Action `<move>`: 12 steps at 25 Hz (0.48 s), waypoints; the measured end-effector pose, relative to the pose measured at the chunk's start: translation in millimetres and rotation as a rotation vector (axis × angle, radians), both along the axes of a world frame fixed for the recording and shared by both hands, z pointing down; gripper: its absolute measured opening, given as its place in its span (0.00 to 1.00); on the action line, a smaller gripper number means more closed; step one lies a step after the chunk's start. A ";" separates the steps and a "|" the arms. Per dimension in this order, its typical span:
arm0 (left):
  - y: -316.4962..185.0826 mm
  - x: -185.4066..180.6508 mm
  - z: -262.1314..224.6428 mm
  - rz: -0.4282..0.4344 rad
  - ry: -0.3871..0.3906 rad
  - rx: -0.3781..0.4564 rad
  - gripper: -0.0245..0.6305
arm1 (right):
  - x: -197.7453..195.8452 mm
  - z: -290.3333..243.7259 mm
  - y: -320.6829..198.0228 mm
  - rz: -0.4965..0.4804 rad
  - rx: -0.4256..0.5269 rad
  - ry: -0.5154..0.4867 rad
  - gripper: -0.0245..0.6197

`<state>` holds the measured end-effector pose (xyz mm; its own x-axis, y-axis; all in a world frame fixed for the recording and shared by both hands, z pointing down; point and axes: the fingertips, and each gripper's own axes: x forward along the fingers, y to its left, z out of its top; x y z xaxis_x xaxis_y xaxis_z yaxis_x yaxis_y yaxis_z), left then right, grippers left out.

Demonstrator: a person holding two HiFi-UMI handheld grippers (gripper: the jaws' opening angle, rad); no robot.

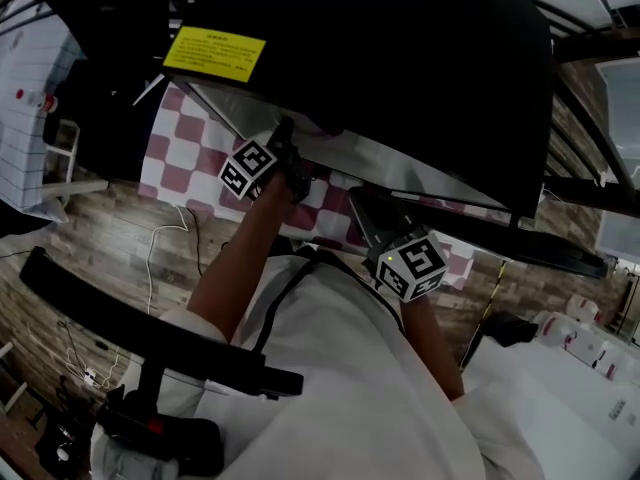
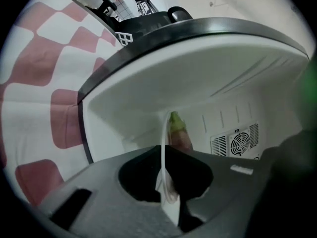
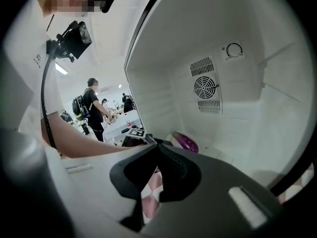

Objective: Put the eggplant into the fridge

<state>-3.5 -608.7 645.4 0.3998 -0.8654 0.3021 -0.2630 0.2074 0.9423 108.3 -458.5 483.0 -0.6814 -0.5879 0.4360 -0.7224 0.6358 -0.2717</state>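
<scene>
The eggplant (image 3: 184,142) was already inside the open fridge (image 3: 233,108), low in the white compartment and close to the back wall, below the round fan grille (image 3: 204,87). Whether it rested on the fridge floor or hung just above it could not be told. From the right gripper view it showed as a glossy purple body with a paler end. From the left gripper view a green cap sat on top of a duller purple-brown body, all of it inside a thin, clear-to-whitish film (image 2: 163,172). The left hand-held gripper (image 2: 165,152) reached into the compartment with its jaws almost together, pinching the edge of that film and so holding the eggplant just past its tips. The right hand-held gripper (image 3: 157,145) was at the fridge opening, off to the side of the eggplant and apart from it, with its jaws closed and nothing between them. The black fridge stood on a bench covered with a red-and-white checked cloth (image 2: 44,83).
</scene>
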 end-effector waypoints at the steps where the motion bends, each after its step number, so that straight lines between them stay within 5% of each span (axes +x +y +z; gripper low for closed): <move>1: -3.4 -0.8 2.0 -0.003 -0.003 -0.001 0.07 | 0.3 -0.1 -1.9 0.003 0.000 0.000 0.05; 12: -24.4 0.4 17.8 -0.007 -0.040 -0.050 0.07 | 6.3 5.1 -11.6 0.037 -0.020 0.016 0.05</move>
<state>-3.2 -633.0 663.2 0.3807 -0.8516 0.3603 -0.2983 0.2557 0.9196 114.6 -470.0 488.1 -0.6524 -0.6036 0.4583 -0.7495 0.6033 -0.2724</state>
